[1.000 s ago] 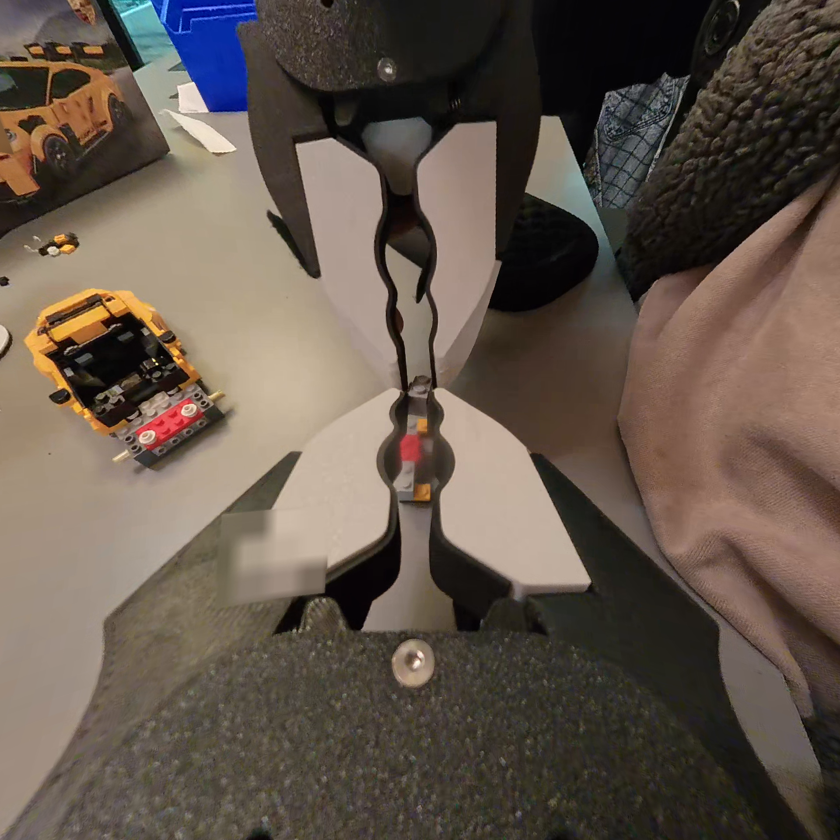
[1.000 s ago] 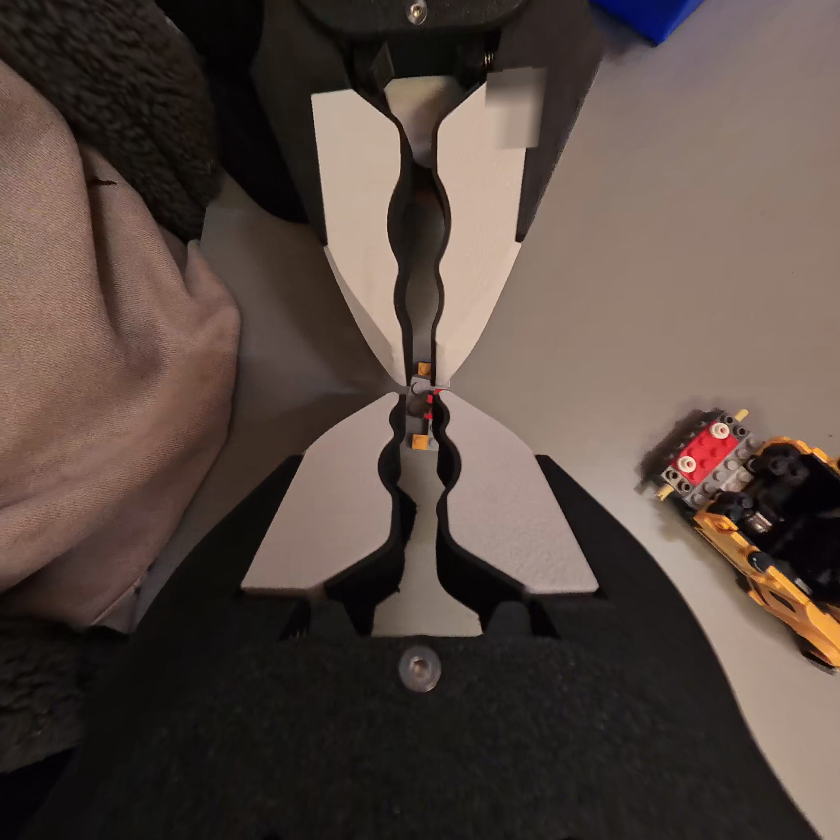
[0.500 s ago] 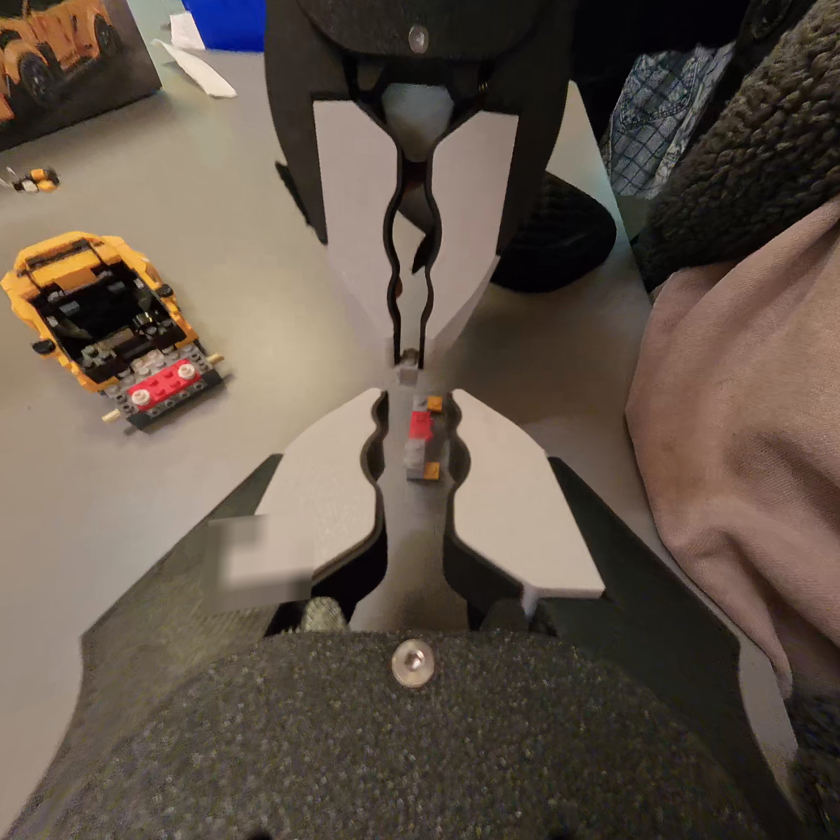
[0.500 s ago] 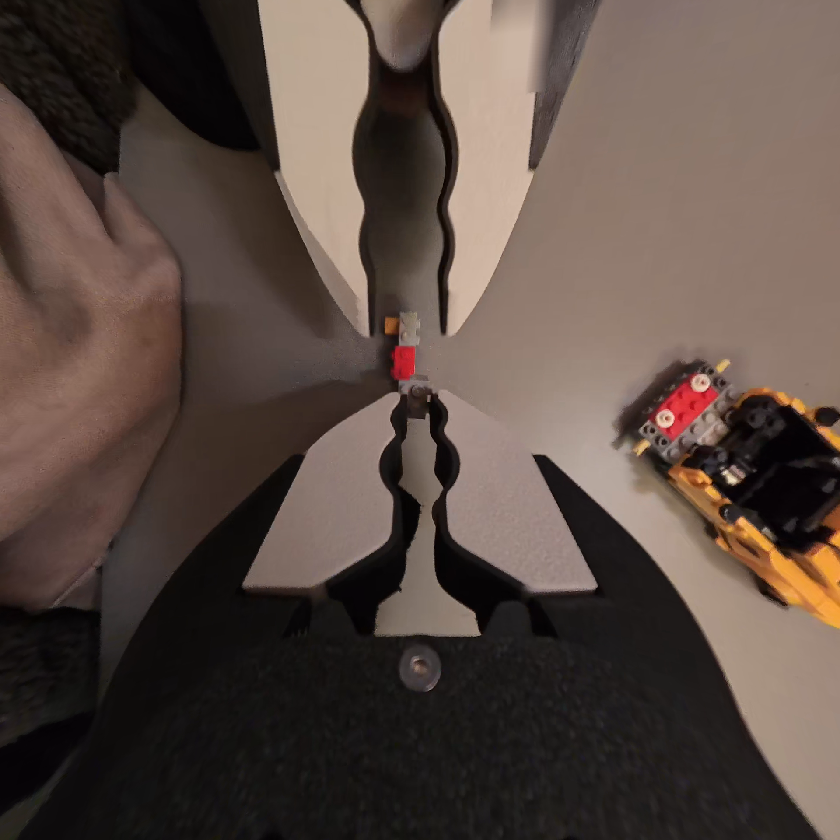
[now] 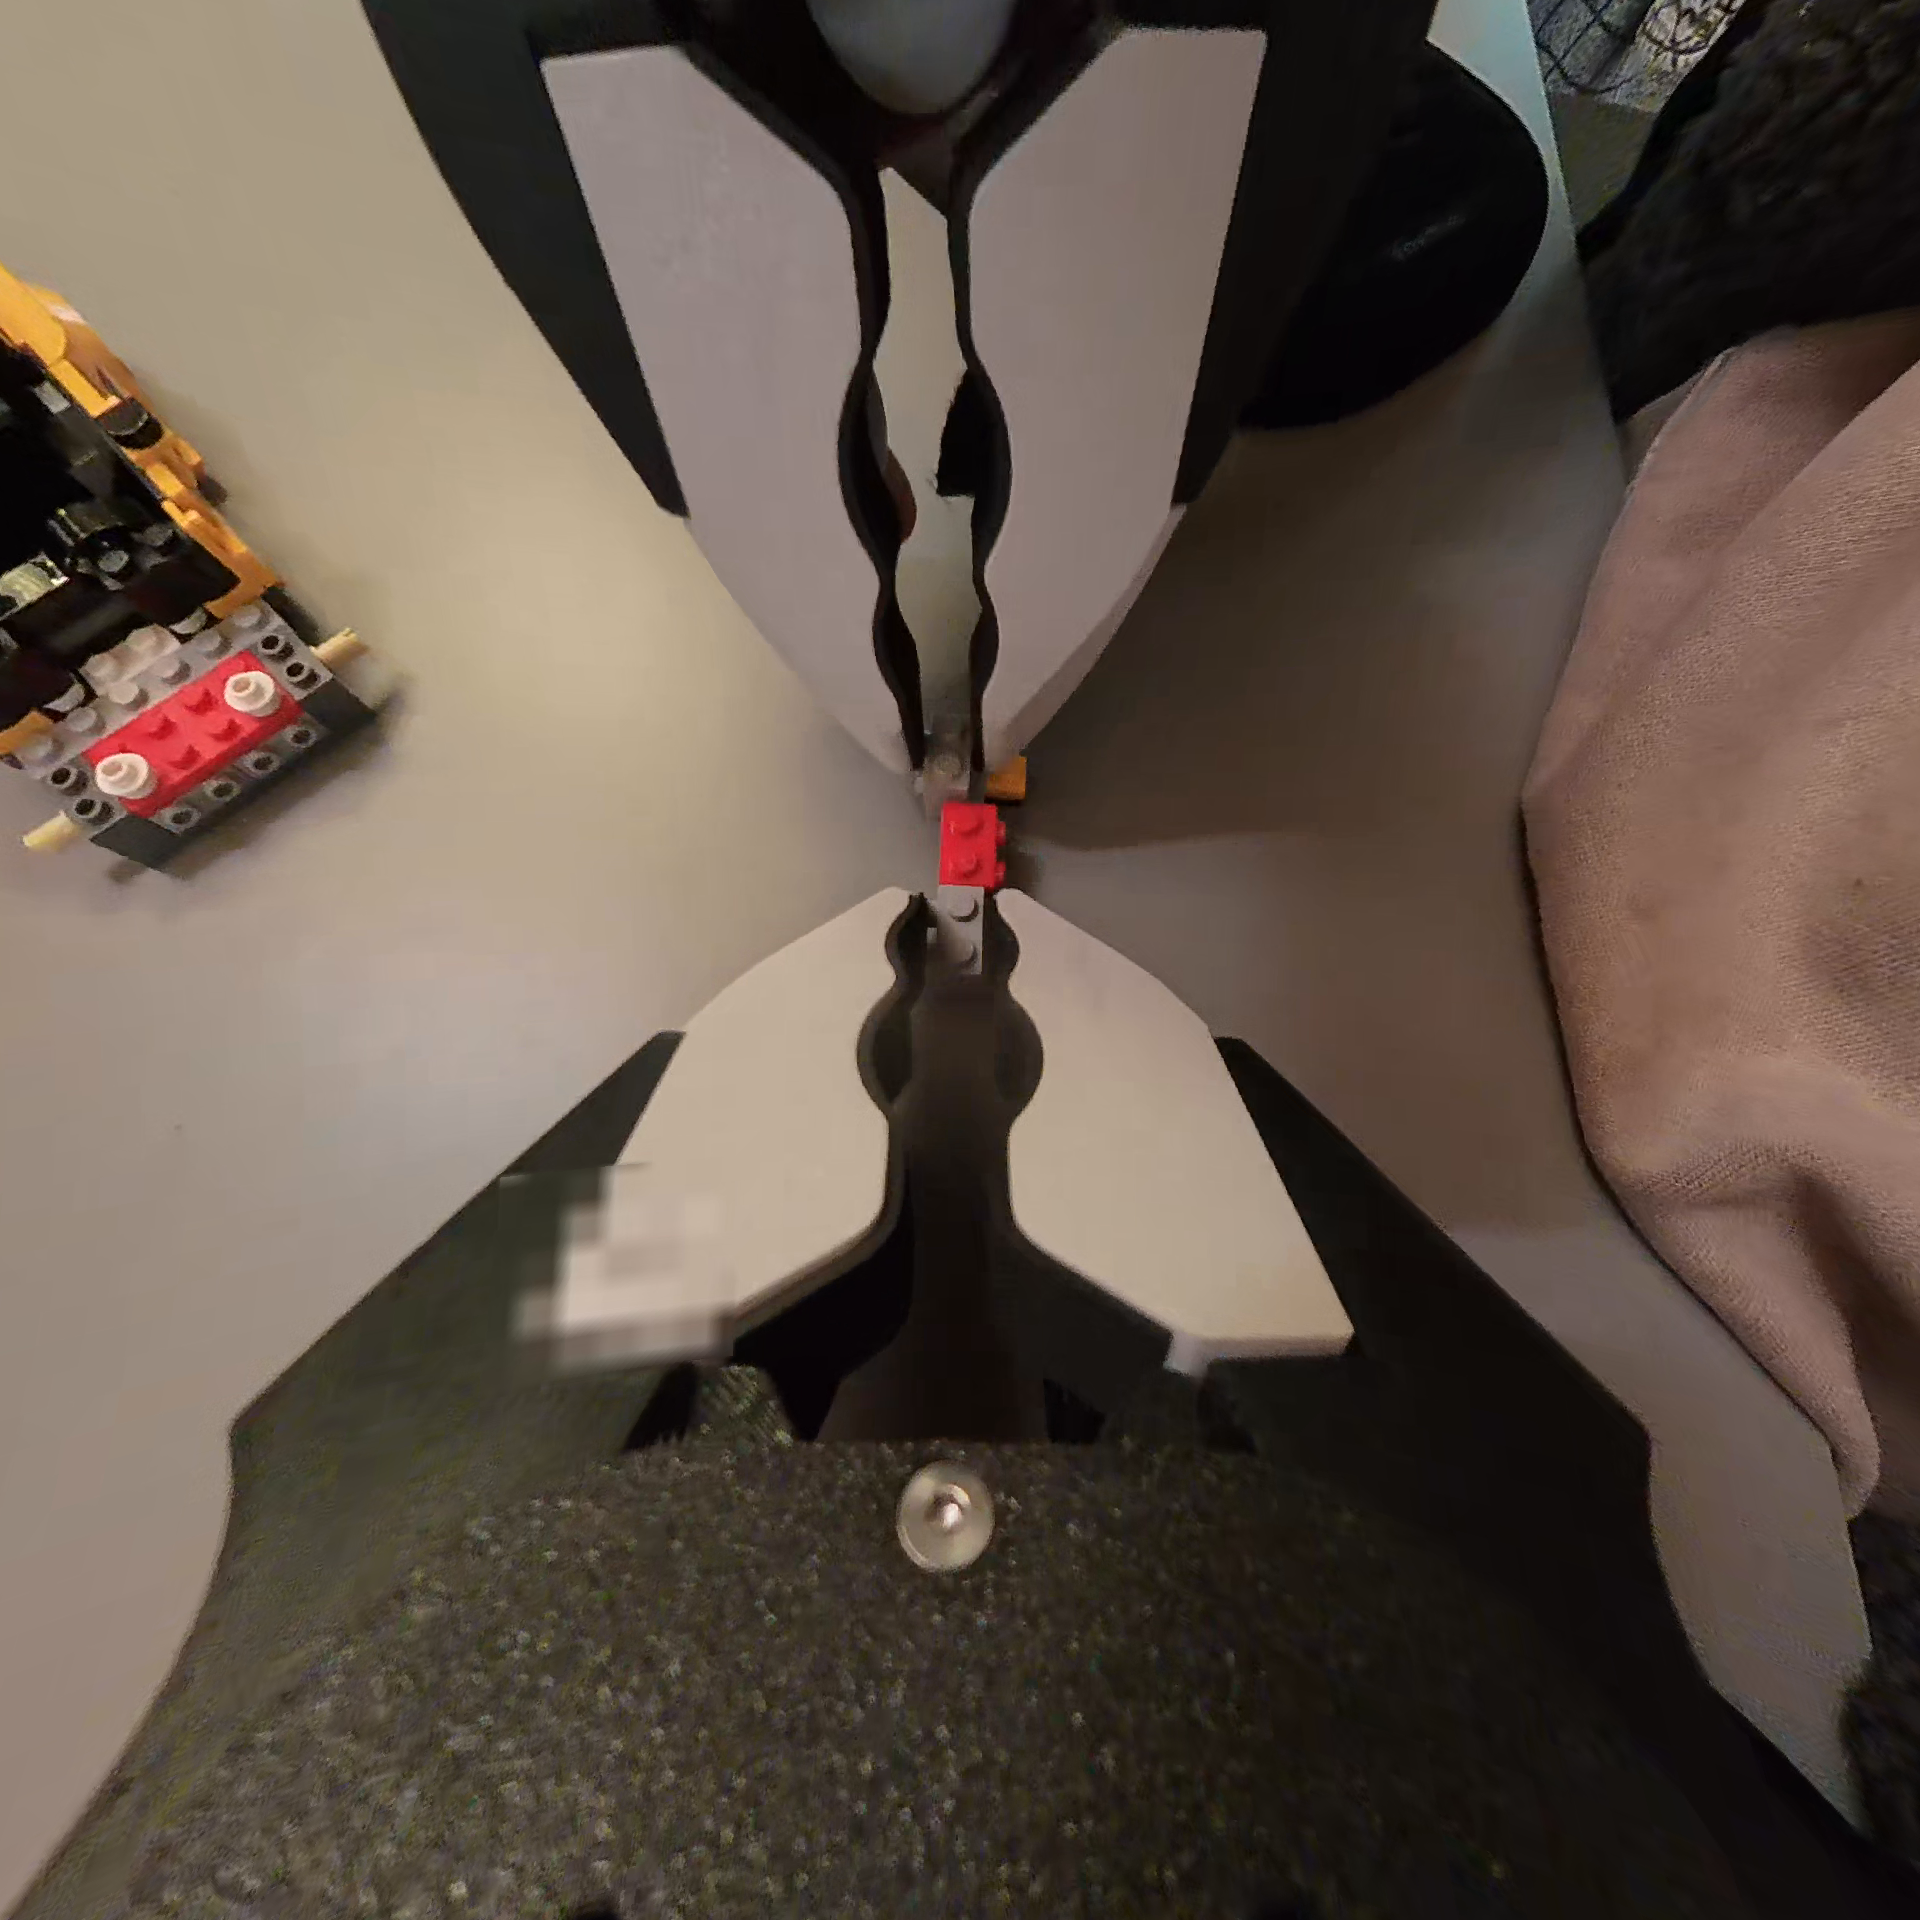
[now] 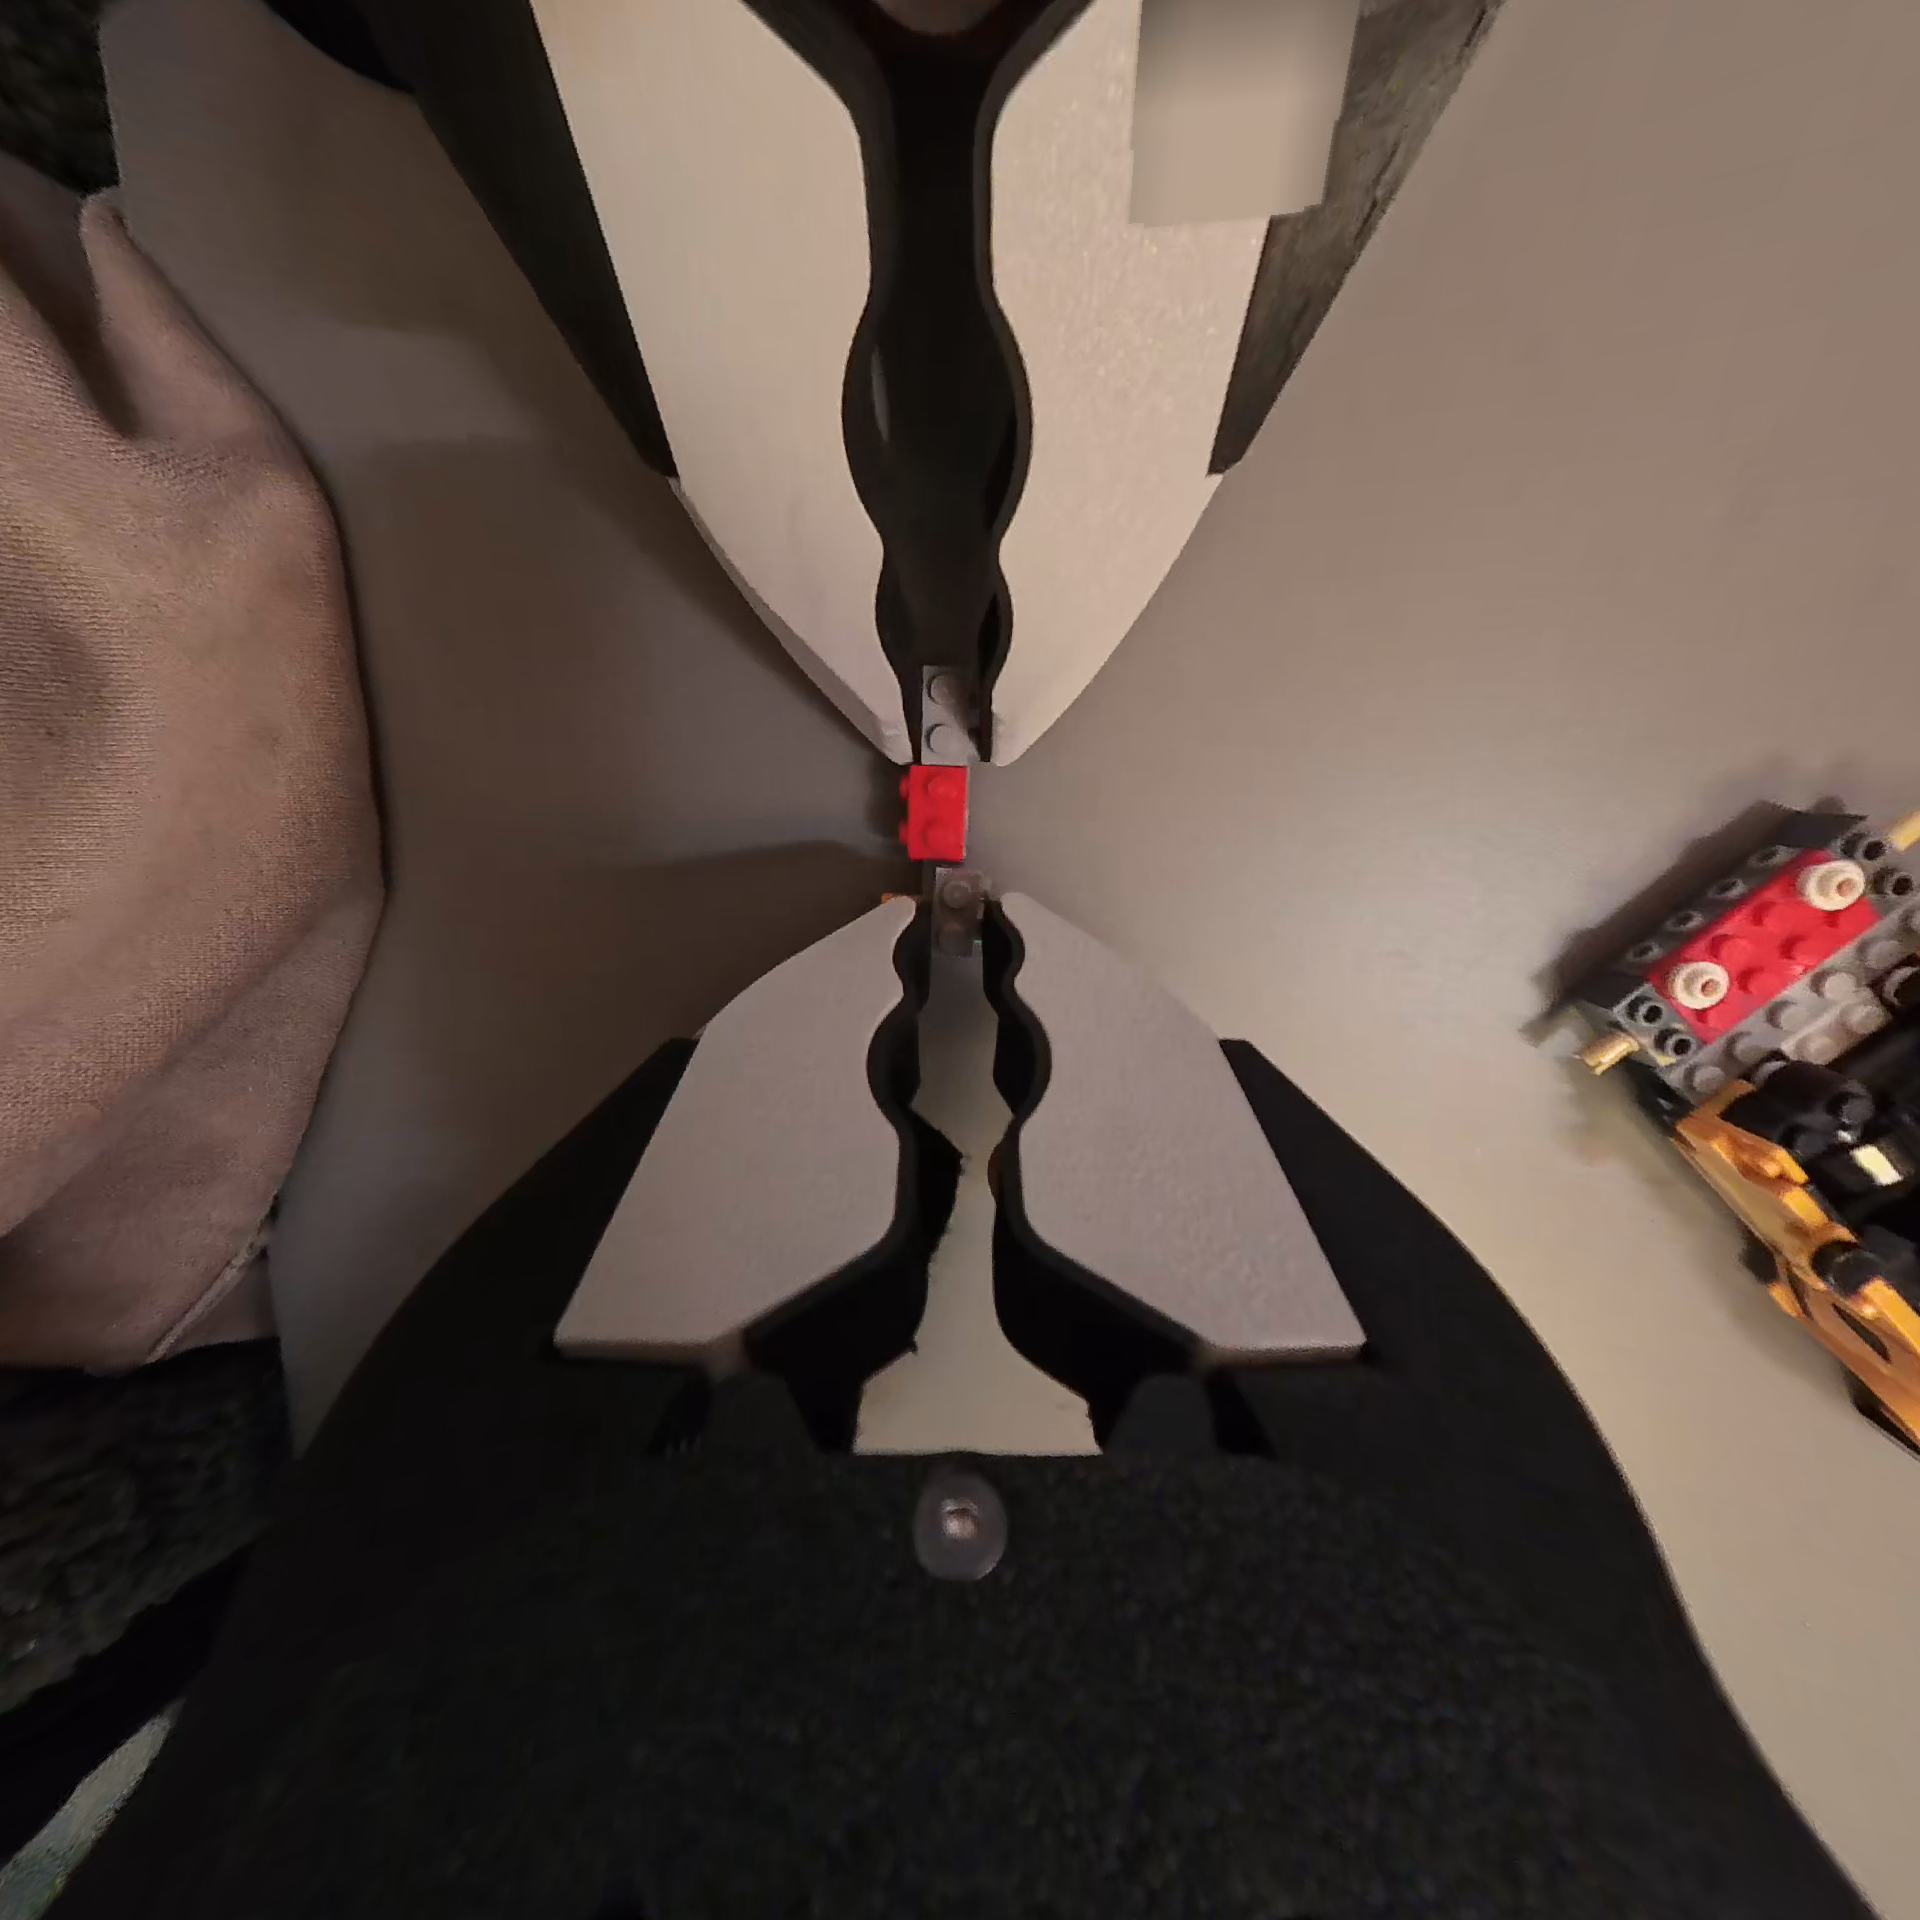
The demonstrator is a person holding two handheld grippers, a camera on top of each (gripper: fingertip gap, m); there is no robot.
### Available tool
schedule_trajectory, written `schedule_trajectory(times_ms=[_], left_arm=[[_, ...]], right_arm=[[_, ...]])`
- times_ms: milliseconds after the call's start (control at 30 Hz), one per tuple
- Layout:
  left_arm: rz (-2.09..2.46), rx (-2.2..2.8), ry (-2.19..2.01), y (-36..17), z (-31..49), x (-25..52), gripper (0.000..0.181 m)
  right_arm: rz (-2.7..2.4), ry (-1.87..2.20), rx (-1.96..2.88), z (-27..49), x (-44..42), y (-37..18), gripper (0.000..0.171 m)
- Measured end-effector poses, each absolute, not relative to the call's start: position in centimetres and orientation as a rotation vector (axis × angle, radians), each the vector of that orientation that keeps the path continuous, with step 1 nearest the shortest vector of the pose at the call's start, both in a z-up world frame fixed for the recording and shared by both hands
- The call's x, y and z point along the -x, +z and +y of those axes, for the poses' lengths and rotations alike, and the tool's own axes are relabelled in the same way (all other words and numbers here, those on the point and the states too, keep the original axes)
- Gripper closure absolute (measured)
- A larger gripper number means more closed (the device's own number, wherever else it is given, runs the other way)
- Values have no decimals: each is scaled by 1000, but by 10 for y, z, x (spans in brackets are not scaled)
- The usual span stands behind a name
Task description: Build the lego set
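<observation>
A small lego piece, a grey plate with a red brick (image 5: 971,844) in its middle and an orange bit (image 5: 1006,779) at the side, hangs above the grey table (image 5: 520,1039). My left gripper (image 5: 954,914) is shut on its near grey end. My right gripper (image 5: 948,753) faces it from the top and is shut on the far end. In the right wrist view my right gripper (image 6: 956,914) pinches one grey end. The red brick (image 6: 935,812) shows in the gap, and my left gripper (image 6: 951,727) pinches the other end.
The partly built orange and black lego car (image 5: 177,717) lies on the table at the left; the right wrist view has it at the right (image 6: 1766,987). A person's pinkish garment (image 5: 1714,935) lies close beside the grippers. A black round object (image 5: 1403,260) stands behind. The tips of both grippers are at nearly the same place.
My left gripper opened half a second ago, slid back along the piece, and has shut again on its end. The red brick now shows between the two grippers. Both grippers are lower, nearer the table.
</observation>
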State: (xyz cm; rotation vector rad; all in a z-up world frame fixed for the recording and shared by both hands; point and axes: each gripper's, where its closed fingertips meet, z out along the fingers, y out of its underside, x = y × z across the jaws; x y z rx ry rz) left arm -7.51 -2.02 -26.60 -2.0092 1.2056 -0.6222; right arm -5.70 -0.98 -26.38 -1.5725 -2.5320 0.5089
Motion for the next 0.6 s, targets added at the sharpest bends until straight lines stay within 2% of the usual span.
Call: schedule_trajectory(times_ms=[600], left_arm=[[1193, 2015, -618, -266, -21, 75, 172]], right_arm=[[-2579, 407, 1609, -13, 57, -268, 162]])
